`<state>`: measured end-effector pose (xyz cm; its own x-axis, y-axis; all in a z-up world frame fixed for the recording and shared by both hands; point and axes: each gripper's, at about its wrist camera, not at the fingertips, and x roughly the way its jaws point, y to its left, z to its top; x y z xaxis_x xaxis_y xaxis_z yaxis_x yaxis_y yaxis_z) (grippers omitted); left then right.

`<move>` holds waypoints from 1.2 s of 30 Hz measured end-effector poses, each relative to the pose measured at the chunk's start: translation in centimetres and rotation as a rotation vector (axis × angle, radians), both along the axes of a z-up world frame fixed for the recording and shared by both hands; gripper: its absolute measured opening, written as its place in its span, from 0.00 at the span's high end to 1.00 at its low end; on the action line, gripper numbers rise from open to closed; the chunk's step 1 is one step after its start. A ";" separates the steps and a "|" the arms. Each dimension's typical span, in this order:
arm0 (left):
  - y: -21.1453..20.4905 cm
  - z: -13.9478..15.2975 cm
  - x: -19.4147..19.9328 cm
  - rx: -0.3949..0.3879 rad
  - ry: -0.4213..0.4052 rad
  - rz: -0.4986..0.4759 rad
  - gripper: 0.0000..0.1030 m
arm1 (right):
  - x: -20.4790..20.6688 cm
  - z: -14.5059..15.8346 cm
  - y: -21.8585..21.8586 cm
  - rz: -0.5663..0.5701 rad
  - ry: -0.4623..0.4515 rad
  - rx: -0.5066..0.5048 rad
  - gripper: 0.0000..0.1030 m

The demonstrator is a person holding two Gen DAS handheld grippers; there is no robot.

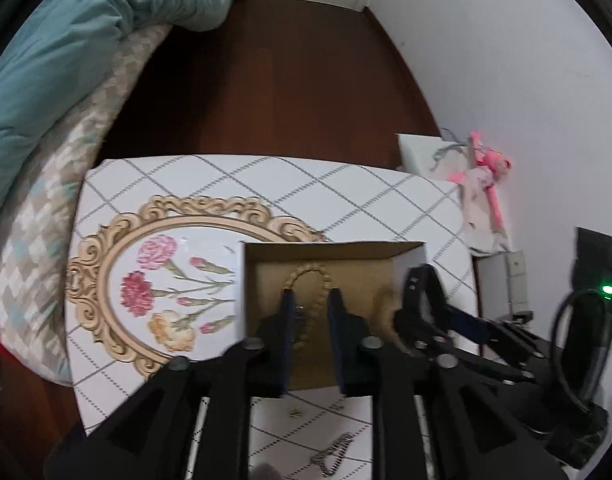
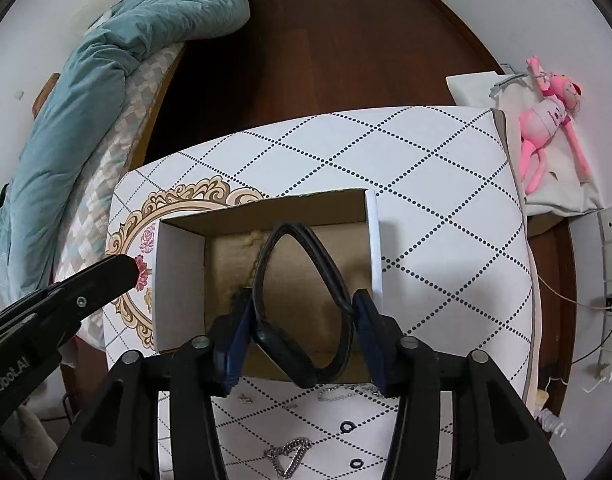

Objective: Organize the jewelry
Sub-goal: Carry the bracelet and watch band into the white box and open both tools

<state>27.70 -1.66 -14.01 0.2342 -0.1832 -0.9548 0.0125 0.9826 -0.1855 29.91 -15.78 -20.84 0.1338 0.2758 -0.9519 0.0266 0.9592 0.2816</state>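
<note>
1. Left gripper (image 1: 309, 312): one, angled down over the near left part of the open cardboard box (image 2: 186, 276); jaws spread, nothing between them. In the right wrist view it shows as a black arm at the left edge, beside the box's left wall.
2. Cardboard box: one, white outside and brown inside, standing on the desk (image 2: 445, 208), which has a diamond-dotted cover with a gilt floral oval (image 1: 118, 280) printed at its left.
3. Beaded bracelet (image 1: 307, 272): one tan loop lying on the box floor, seen between the left jaws but below them.
4. Black band (image 2: 302, 300): one looped strap, pinched by its sides in the right gripper (image 2: 302, 336), held above the box interior and bowed into a teardrop shape.
5. Right gripper: one, pointing forward and down over the box's near wall, just right of the left gripper.
6. Desk in front of the box: two silver chains (image 2: 288, 456), one just beside the near wall and one closer; two small black rings (image 2: 347, 426); a few tiny pieces too small to identify.
7. Far right, off the desk: one pink plush toy (image 2: 549, 120) on a white bag.
</note>
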 end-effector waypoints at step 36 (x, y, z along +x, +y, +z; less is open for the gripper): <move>2.1 -0.5 -7.1 0.245 -0.191 0.065 0.01 | -5.7 3.6 -0.8 0.002 -0.195 -0.344 0.01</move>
<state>20.64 0.47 -14.52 0.4175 0.0675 -0.9062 -0.0397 0.9976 0.0560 24.18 -16.57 -17.24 0.3212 -0.0545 -0.9454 0.0028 0.9984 -0.0566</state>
